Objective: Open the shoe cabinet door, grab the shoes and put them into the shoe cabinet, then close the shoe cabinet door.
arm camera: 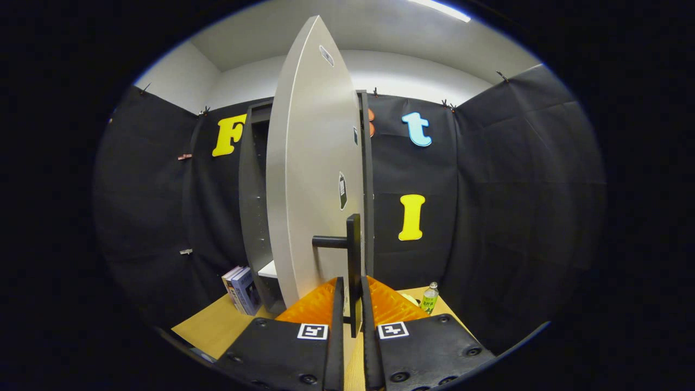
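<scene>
The gripper (352, 304) reaches forward with its two fingers drawn close together, one on each side of a vertical black bar handle (353, 271), and both appear to press against it. The handle stands out on a short black post from the face of the shoe cabinet door (315, 179), a tall pale grey panel that is swung open and seen nearly edge on, just ahead of the fingers. Behind the door, to its left, is the shoe cabinet (254, 217), a dark grey upright case with its inside showing; a pale shelf (270, 269) crosses it low down, and what little of the interior can be seen holds no visible contents. The cabinet stands on a light wooden table (217, 326). Beside the cabinet's left foot a few books (241, 290) lean together on the table. To the right, beyond the fingers, a small clear bottle with a green label (429, 297) stands upright on the table.
</scene>
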